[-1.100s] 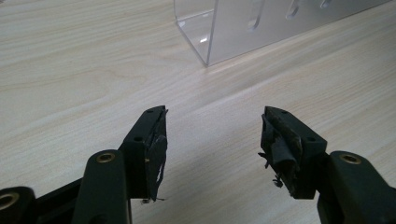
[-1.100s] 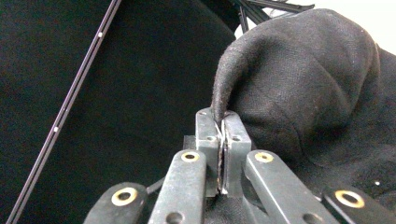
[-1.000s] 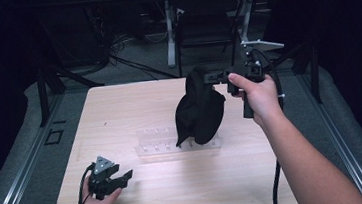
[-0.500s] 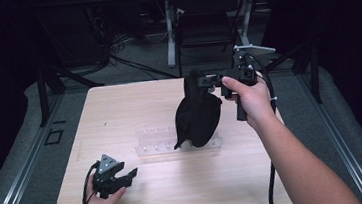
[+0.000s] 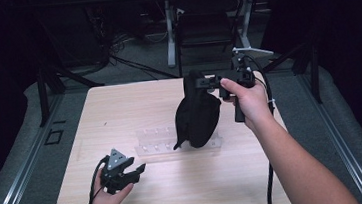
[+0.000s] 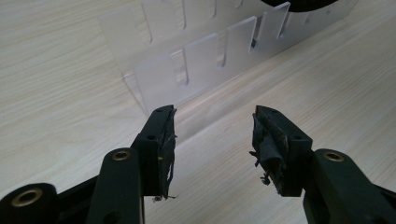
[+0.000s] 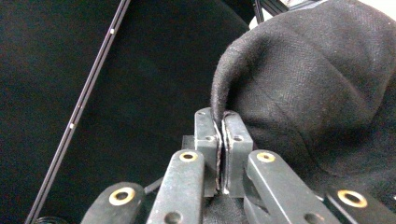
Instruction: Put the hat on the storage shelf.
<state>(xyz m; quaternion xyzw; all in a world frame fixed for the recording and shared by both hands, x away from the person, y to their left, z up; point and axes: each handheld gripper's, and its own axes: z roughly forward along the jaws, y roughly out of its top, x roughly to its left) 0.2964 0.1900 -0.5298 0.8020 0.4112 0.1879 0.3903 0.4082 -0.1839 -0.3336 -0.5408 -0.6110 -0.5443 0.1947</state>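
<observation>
A black fabric cap (image 5: pixel 198 115) hangs over the right end of a clear slotted acrylic rack (image 5: pixel 155 140) at the table's middle. My right gripper (image 5: pixel 202 83) is shut on the cap's top edge and holds it up. In the right gripper view the hem is pinched between the pads (image 7: pixel 223 116), and the cap (image 7: pixel 317 93) bulges to the right. My left gripper (image 5: pixel 138 170) is low at the front left, short of the rack. Its jaws (image 6: pixel 212 126) are apart and have just been closing, with nothing between them. They point at the rack (image 6: pixel 201 65).
The wooden table (image 5: pixel 119 103) has bare surface to the left and in front of the rack. Dark floor, metal rails and table legs surround it. A cable trails from each gripper toward the front edge.
My left gripper has edged to the right and slightly up toward the rack, and its jaws stand a little narrower. The right gripper, with the cap, has drifted slightly left.
</observation>
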